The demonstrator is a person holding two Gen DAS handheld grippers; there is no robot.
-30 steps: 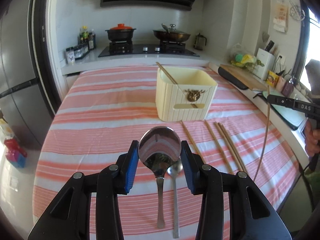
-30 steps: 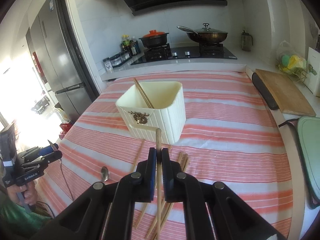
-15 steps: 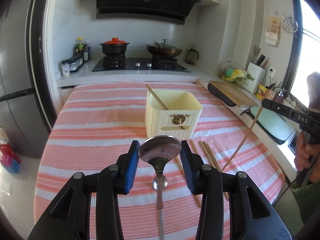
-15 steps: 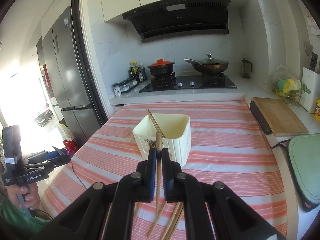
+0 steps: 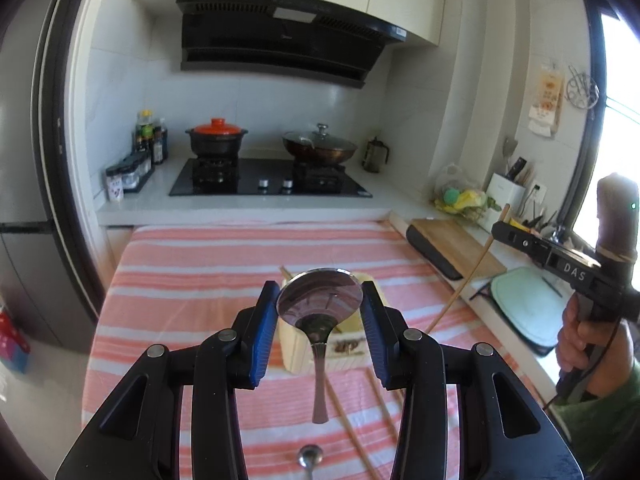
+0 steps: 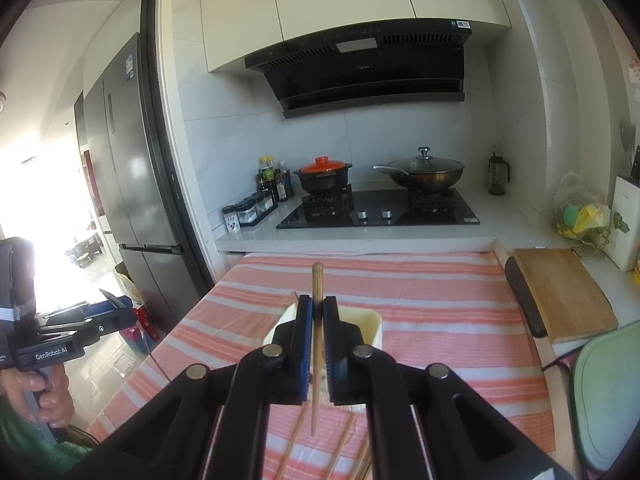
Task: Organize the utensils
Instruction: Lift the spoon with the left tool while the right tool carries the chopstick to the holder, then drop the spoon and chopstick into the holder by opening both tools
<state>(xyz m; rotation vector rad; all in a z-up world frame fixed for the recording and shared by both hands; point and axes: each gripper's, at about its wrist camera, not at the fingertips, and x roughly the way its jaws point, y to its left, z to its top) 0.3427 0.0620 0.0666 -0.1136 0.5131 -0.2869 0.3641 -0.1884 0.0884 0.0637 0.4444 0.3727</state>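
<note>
My left gripper (image 5: 319,306) is shut on the bowl of a large steel spoon (image 5: 319,320), whose handle hangs down above the striped table. A smaller spoon (image 5: 310,458) lies on the cloth below it. The cream utensil holder (image 5: 340,354) stands just beyond, largely hidden by the spoon and the jaws, with one chopstick leaning in it. My right gripper (image 6: 318,312) is shut on a wooden chopstick (image 6: 316,344), held upright above the holder (image 6: 370,326). That right gripper also shows at the right of the left wrist view (image 5: 500,229). Loose chopsticks (image 5: 352,424) lie on the cloth.
Striped tablecloth (image 5: 200,280) covers the table. A wooden cutting board (image 6: 564,292) and a pale green mat (image 6: 608,396) sit along the right counter. The stove with a red-lidded pot (image 6: 324,174) and a wok (image 6: 424,172) stands behind. A fridge (image 6: 128,180) is at the left.
Both grippers have risen well above the table with the spoon and the chopstick still gripped. The holder now sits lower in both views and the small spoon has dropped to the bottom edge.
</note>
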